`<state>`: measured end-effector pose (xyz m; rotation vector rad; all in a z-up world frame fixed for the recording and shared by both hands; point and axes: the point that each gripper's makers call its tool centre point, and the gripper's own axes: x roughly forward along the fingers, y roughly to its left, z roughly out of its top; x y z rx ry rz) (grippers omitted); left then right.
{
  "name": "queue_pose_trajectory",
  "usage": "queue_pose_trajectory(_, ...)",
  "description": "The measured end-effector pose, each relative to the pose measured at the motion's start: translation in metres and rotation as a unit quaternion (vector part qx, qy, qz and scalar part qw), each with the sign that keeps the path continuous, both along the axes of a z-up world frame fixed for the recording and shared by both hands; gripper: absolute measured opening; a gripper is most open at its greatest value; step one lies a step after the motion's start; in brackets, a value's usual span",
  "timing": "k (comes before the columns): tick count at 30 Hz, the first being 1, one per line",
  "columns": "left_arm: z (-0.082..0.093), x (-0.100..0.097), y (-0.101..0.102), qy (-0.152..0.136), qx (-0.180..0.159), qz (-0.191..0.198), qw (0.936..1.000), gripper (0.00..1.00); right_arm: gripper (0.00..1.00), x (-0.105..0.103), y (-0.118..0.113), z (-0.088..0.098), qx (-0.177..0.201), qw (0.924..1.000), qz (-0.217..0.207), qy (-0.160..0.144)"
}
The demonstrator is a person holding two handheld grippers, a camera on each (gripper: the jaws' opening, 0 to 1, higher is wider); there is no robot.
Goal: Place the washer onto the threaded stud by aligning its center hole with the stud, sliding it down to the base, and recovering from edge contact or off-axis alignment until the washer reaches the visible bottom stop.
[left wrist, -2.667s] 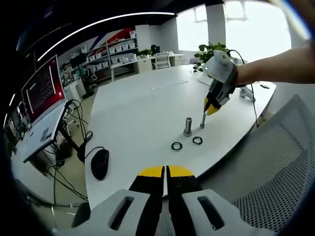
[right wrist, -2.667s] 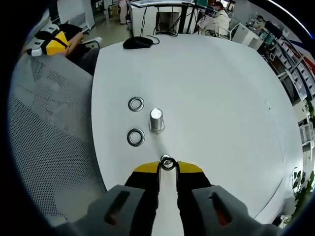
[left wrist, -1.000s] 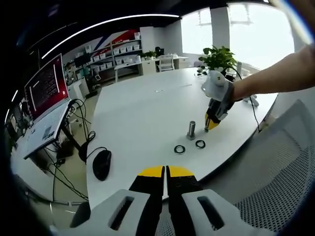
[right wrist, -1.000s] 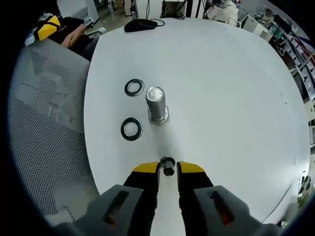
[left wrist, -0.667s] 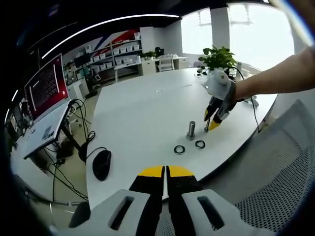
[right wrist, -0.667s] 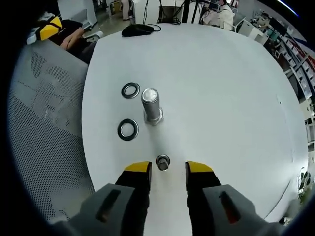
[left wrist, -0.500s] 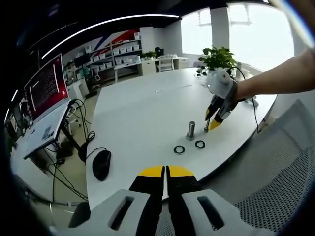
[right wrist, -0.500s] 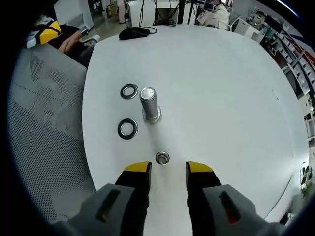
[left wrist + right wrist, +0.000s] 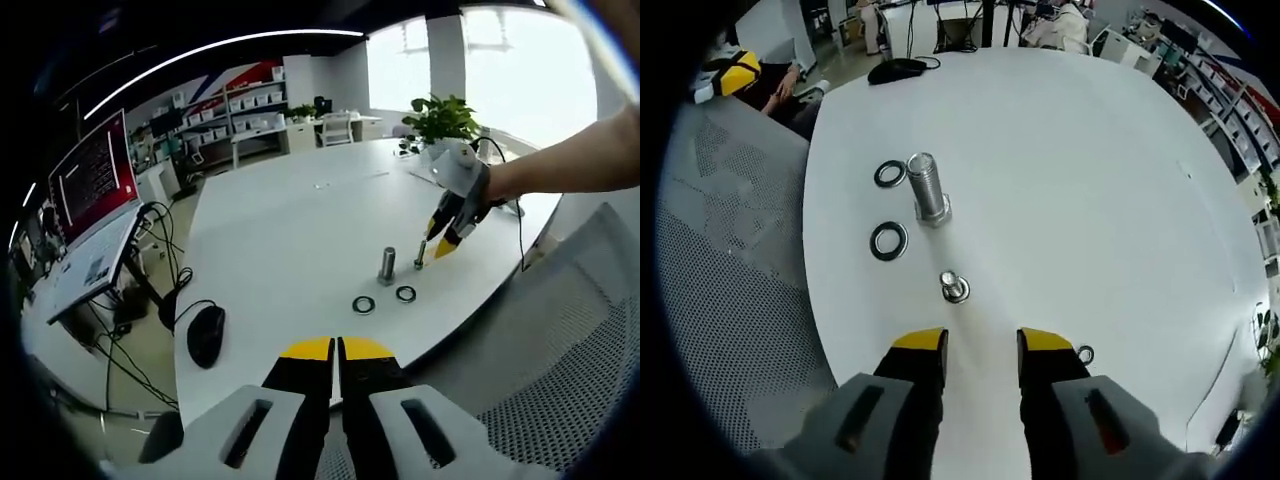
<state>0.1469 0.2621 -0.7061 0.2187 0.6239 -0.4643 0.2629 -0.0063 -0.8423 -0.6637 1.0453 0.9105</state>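
Observation:
In the right gripper view a small threaded stud [image 9: 954, 286] stands upright on the white table [image 9: 1090, 180], with a wider metal collar at its base. My right gripper [image 9: 982, 345] is open and hangs short of the stud, touching nothing. A larger bolt [image 9: 928, 190] stands beyond it, with two loose washers [image 9: 888, 241] [image 9: 890, 173] lying flat on its left. In the left gripper view the right gripper [image 9: 443, 240] hovers just above and right of the small stud [image 9: 419, 259], held by a person's arm. My left gripper [image 9: 337, 350] is shut, off the table's near edge.
A tiny ring [image 9: 1084, 353] lies on the table by my right jaw. A black mouse [image 9: 204, 333] sits at the table's left end, and a mesh chair [image 9: 560, 370] stands to the right. A laptop [image 9: 90, 175] on a side desk and a plant [image 9: 440, 115] are farther off.
My right gripper has opened, let go of the small stud's top and drawn back from it. The left gripper has stayed shut and still.

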Motion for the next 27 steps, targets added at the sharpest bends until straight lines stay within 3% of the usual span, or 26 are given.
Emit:
queue_pose_trajectory(8, 0.0, 0.0, 0.0, 0.0, 0.0, 0.0, 1.0, 0.0, 0.28, 0.006, -0.019, -0.004, 0.004, 0.9986, -0.052, 0.01)
queue_pose_trajectory(19, 0.001, 0.001, 0.0, -0.001, -0.002, 0.002, 1.0, 0.0, 0.28, 0.028, -0.055, -0.011, -0.033, 0.9953, -0.088, -0.024)
queue_pose_trajectory(27, 0.003, 0.002, 0.001, -0.008, -0.006, 0.006, 0.9999, 0.0, 0.28, 0.047, -0.063, -0.013, 0.002, 0.9887, -0.146, -0.037)
